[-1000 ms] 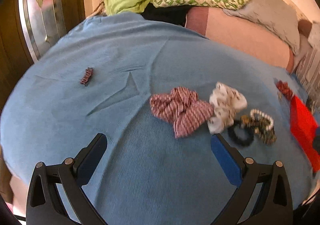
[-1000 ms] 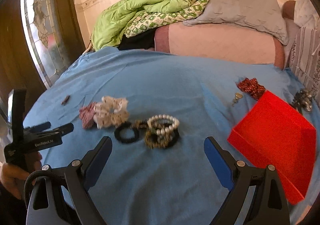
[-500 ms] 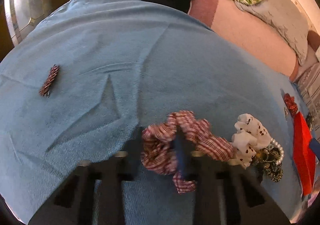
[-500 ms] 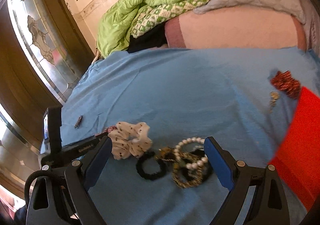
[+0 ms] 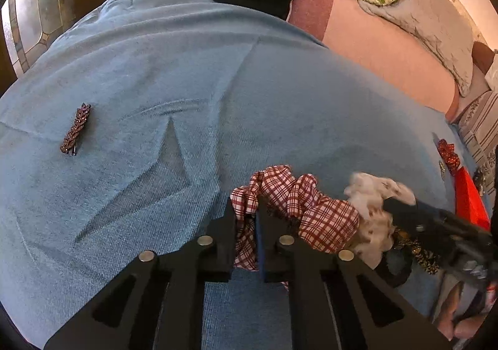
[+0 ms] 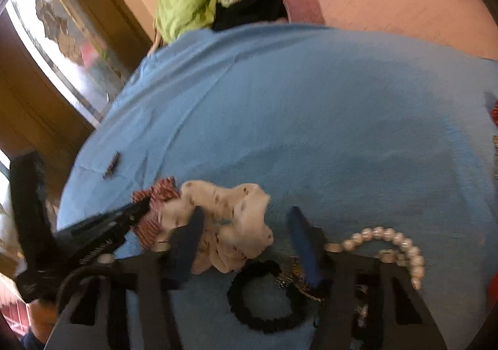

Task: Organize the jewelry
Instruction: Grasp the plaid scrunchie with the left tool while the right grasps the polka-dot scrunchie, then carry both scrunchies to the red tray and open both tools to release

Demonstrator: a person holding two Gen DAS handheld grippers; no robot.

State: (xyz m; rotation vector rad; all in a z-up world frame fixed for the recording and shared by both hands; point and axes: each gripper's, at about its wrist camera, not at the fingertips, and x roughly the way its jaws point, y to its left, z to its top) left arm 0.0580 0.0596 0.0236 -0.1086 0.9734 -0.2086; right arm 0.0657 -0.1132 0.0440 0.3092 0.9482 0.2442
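The blue bedsheet [image 5: 280, 95] spreads ahead of both tongs. The left gripper [image 5: 246, 219] is clenched on the red plaid scrunchie [image 5: 298, 207]; lift it straight up so the fabric doesn't drag its neighbour. The right gripper [image 6: 246, 238] straddles the white spotted scrunchie [image 6: 230, 213], jaws parted; close squarely, clear of the black hair tie [image 6: 264, 297] beneath.

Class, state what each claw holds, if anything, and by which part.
Left claw pinches the checked scrunchie by its left fold. Right claw straddles the white scrunchie, not yet closed.
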